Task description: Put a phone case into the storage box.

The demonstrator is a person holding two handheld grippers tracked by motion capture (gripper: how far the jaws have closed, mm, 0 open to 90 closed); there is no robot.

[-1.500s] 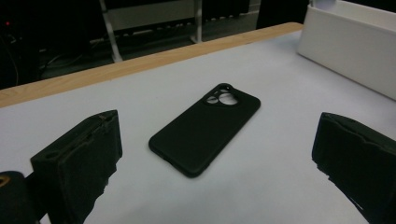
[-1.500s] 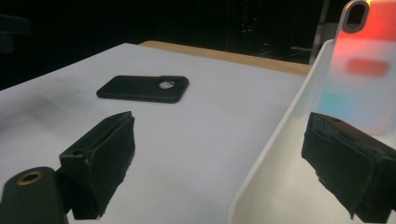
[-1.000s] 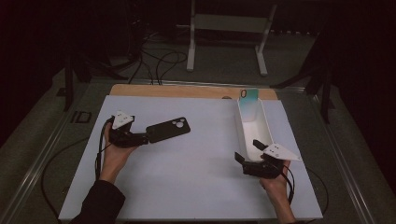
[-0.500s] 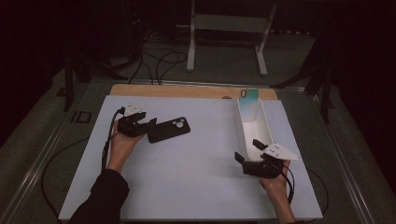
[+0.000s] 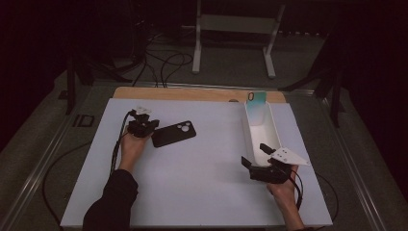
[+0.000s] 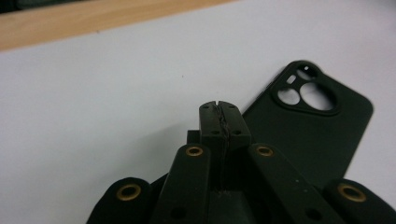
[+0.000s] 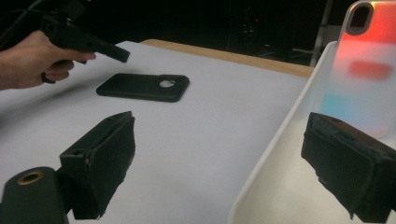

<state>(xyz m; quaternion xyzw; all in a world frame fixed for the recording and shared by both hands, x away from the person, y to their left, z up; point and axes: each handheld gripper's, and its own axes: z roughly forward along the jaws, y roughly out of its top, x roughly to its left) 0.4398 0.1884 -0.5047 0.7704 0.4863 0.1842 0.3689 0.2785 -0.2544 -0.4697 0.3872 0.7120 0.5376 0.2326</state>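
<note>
Seen from above, the left gripper (image 5: pixel 143 126) sat just beside the black phone case (image 5: pixel 174 134), apparently ready to nudge it. Along its own jaws, which had just closed empty, pads met; the matte case (image 6: pixel 308 126), camera cutout up, lay just right. From the right gripper (image 7: pixel 224 163), jaws gaped wide astride the white tray (image 7: pixel 280 154) wall.

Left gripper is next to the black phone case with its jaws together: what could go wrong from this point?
The left gripper is shut with nothing between its pads, beside the black phone case; pressing on could just shove the case across the white mat. The right gripper stands open astride the white tray's near wall and might nudge it.
</note>
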